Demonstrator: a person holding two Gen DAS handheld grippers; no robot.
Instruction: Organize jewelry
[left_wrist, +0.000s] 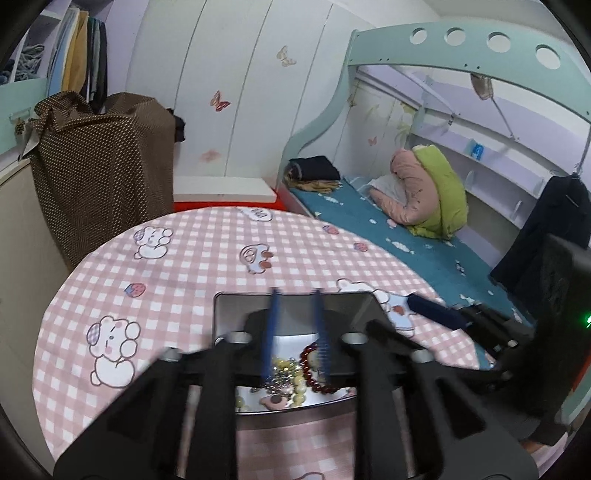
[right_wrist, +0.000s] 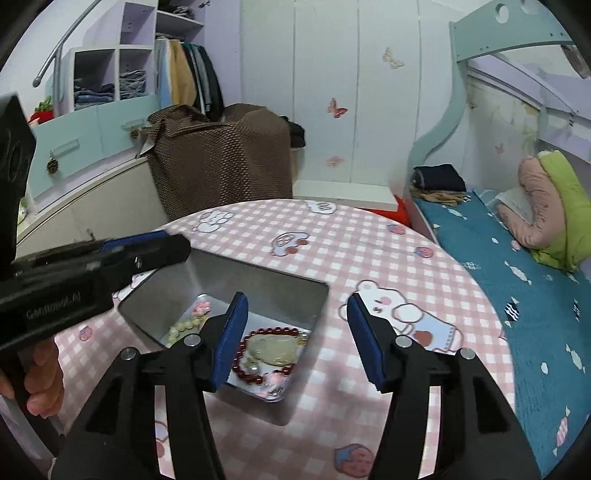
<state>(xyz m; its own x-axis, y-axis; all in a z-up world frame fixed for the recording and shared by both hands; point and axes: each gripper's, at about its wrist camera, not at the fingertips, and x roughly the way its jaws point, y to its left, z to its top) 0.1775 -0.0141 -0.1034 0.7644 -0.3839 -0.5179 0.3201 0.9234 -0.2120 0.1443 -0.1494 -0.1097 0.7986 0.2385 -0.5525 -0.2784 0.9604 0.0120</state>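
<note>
A shiny metal tin (right_wrist: 258, 273) sits on the round table with the pink checked cloth (right_wrist: 351, 251). In it lie a red bead bracelet (right_wrist: 251, 354), a pale pendant (right_wrist: 269, 349) and a cream bead string (right_wrist: 184, 326). My right gripper (right_wrist: 295, 332) is open above the tin's right edge, holding nothing. My left gripper (left_wrist: 295, 314) hovers over the tin (left_wrist: 295, 306), its blue pads a narrow gap apart with nothing between them; the red bracelet (left_wrist: 314, 373) and cream beads (left_wrist: 288, 369) lie below it. The left gripper also shows at the left of the right wrist view (right_wrist: 147, 247).
A bed with a teal sheet (right_wrist: 517, 295) runs along the table's right side. A brown cloth-covered object (right_wrist: 221, 162) stands behind the table by white wardrobe doors (right_wrist: 332, 92). A low cabinet (right_wrist: 74, 199) is at the left.
</note>
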